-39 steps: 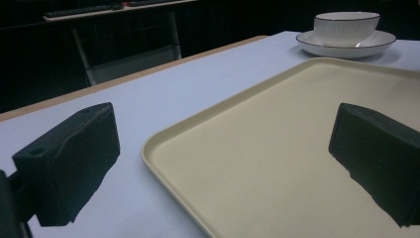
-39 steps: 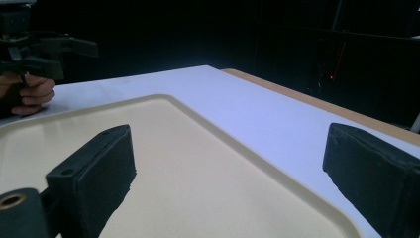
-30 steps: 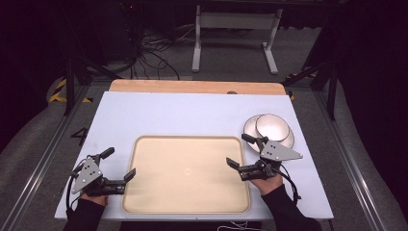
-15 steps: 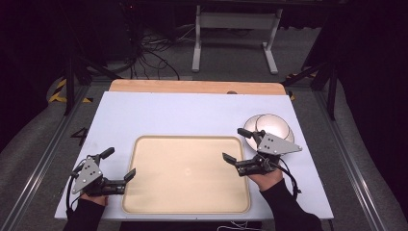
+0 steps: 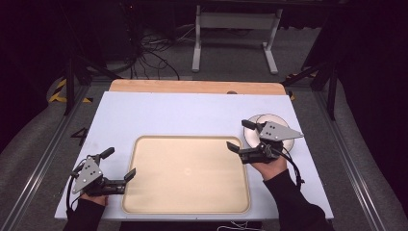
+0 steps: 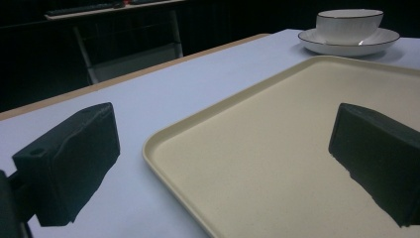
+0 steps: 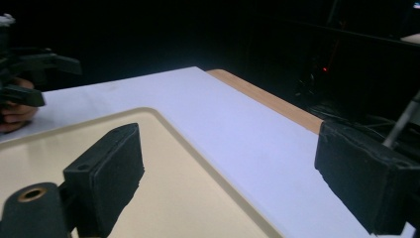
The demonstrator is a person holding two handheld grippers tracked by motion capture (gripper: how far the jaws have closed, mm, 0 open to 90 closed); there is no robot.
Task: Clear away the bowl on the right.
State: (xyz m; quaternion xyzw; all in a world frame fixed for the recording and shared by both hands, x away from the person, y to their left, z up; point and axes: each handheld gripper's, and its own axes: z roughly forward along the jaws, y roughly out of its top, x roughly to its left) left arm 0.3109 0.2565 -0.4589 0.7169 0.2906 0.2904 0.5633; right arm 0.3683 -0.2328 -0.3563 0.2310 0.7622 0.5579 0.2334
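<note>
Table (image 5: 192, 115) lit evenly from above, bkgd near black w/ little detail. Soft shadows, no strong glare. Gripper views dim, slightly grainy; close jaws soft-focus, far edges darker.

In the high view the bowl (image 5: 269, 126) and saucer (image 5: 288, 143) are partly hidden behind the right gripper (image 5: 240, 136), while the tray (image 6: 277, 163) is cut off by the left gripper view's lower and right edges.

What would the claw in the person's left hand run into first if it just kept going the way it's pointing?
Probably nothing at first: the left claw, open and empty, points across the bare beige tray. Carried straight on past the far rim, it would likely meet the white bowl on its saucer, though depth is hard to judge.
</note>
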